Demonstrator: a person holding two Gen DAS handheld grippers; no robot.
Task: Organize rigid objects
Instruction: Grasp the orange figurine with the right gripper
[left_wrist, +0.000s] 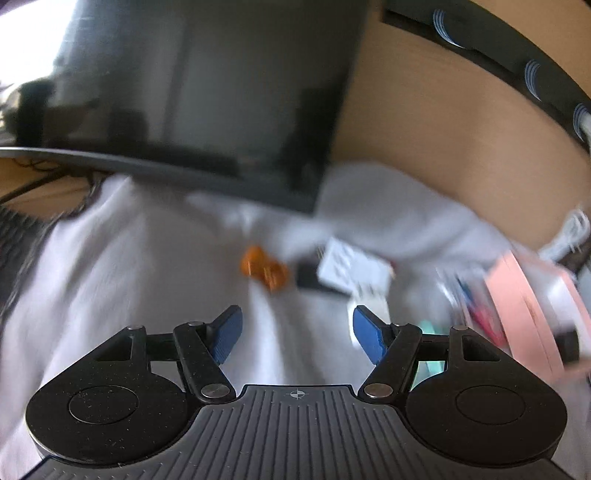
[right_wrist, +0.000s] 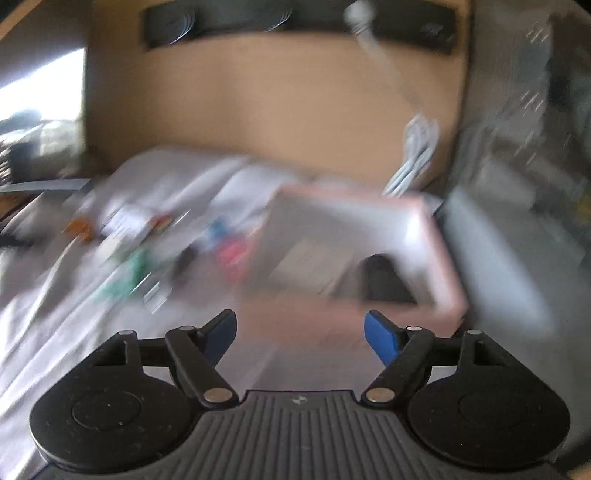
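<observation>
left gripper (left_wrist: 297, 334) — jaws spread wide, blue pads bare, nothing between | right gripper (right_wrist: 300, 334) — jaws likewise wide apart, holding nothing

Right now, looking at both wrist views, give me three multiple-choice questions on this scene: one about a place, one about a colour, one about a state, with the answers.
1. In the left wrist view, where is the orange piece?
A. on the white cloth, ahead of the left gripper
B. inside the pink tray
C. between the gripper's fingers

2. What colour are the gripper finger pads?
A. red
B. blue
C. green

3. What state is the right gripper in?
A. shut on a block
B. shut, empty
C. open, empty

Answers: 1 A, it lies on cloth beyond the fingertips. 2 B, both views show blue. 3 C, its fingers are spread with nothing between.
</observation>
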